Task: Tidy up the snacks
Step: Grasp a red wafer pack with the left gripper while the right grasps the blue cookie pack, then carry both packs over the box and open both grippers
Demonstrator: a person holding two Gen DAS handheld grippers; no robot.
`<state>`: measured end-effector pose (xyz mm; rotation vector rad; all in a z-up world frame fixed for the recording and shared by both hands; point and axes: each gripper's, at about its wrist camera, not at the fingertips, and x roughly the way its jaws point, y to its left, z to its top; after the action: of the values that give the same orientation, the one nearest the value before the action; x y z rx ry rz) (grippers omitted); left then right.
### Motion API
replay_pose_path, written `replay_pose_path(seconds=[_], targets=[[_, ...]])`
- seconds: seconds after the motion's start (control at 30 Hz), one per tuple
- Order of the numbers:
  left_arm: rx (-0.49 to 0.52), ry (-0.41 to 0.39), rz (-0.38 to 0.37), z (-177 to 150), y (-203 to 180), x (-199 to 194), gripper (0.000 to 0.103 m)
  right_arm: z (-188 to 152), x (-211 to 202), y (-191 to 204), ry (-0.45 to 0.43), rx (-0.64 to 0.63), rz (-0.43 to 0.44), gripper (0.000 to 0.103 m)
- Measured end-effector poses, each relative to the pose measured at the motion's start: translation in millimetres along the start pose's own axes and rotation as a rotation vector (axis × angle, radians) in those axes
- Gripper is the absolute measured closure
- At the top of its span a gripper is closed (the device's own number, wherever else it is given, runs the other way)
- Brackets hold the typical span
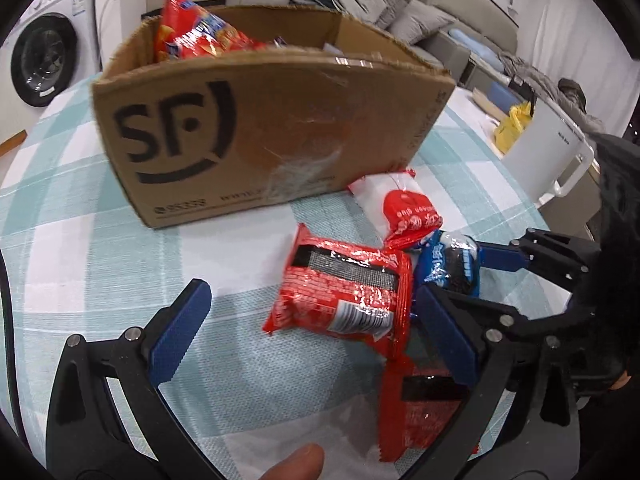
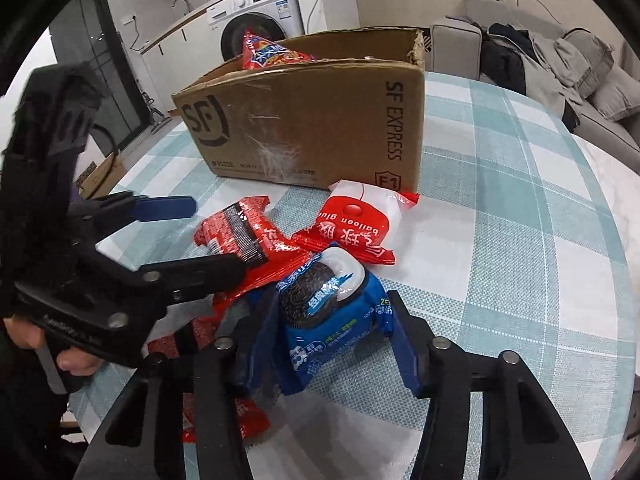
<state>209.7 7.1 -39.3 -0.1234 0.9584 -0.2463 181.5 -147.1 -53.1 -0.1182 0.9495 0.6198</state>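
A brown SF cardboard box (image 1: 256, 128) (image 2: 320, 120) stands on the checked tablecloth with a red snack bag (image 1: 192, 32) (image 2: 272, 56) inside. In front of it lie a red snack pack (image 1: 344, 288) (image 2: 248, 236), a red-and-white pack (image 1: 400, 208) (image 2: 356, 224), a blue Oreo pack (image 1: 448, 260) (image 2: 328, 312) and another red pack (image 1: 420, 408) (image 2: 224, 412). My left gripper (image 1: 316, 328) (image 2: 212, 236) is open, its fingers either side of the red snack pack. My right gripper (image 2: 332, 340) (image 1: 480, 276) straddles the Oreo pack, jaws touching its sides.
A washing machine (image 1: 44, 52) (image 2: 256, 20) stands beyond the table's left side. A grey sofa (image 1: 400, 8) (image 2: 560, 64) with clothes is behind. A white bin (image 1: 548, 148) sits to the right. Bare tablecloth (image 2: 520, 240) lies to the right of the packs.
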Motion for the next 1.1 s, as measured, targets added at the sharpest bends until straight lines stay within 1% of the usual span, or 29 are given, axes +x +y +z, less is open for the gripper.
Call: replay_pose_path(seconds=[0.03,0.07,0.17,0.2,0.23,0.3,0.33,0.37,0.47,0.53,0.63,0.73,0.83,0.93,1.0,1.1], targets=[[0.002,0.006,0.000,0,-1,1,0.002,-2,-2,0,-0.005,-0.004,0.003,0.053],[0.004,0.011,-0.001,0,-2,2,0.010,-4,-4,0,-0.008,-0.005,0.002,0.053],[0.045,0.020,0.014,-2,-7,4,0.023,-9,-11,-2,-0.015,0.007,0.005,0.054],[0.057,0.019,0.004,-2,-9,3,0.031,-10,-14,-4,-0.020,0.012,0.002,0.055],[0.061,0.019,-0.009,-3,-10,2,0.034,-12,-17,-5,-0.026,0.019,0.002,0.055],[0.074,0.016,-0.032,-4,-12,-1,0.054,-13,-22,-8,-0.042,0.032,-0.003,0.055],[0.082,0.007,-0.037,-4,-13,-3,0.056,-13,-25,-9,-0.049,0.035,-0.003,0.055],[0.088,-0.002,-0.033,-5,-15,-5,0.060,-13,-28,-10,-0.057,0.040,-0.004,0.055],[0.091,-0.019,-0.045,-6,-18,-12,0.062,-13,-38,-10,-0.082,0.043,-0.005,0.055],[0.082,-0.047,-0.044,-7,-18,-25,0.062,-11,-46,-9,-0.103,0.046,0.003,0.055],[0.057,-0.099,-0.052,-5,-12,-49,0.063,-3,-61,-5,-0.146,0.038,0.016,0.055],[0.029,-0.159,-0.054,3,-4,-76,0.063,8,-75,2,-0.196,0.020,0.022,0.055],[0.016,-0.223,-0.035,15,8,-103,0.062,25,-86,7,-0.252,0.018,0.021,0.055],[0.004,-0.263,-0.006,30,20,-121,0.062,48,-89,11,-0.298,0.014,0.016,0.055],[-0.010,-0.288,0.011,44,25,-127,0.062,66,-86,12,-0.322,0.013,0.011,0.055],[-0.022,-0.299,0.043,63,35,-126,0.062,90,-75,12,-0.326,0.015,0.006,0.055]])
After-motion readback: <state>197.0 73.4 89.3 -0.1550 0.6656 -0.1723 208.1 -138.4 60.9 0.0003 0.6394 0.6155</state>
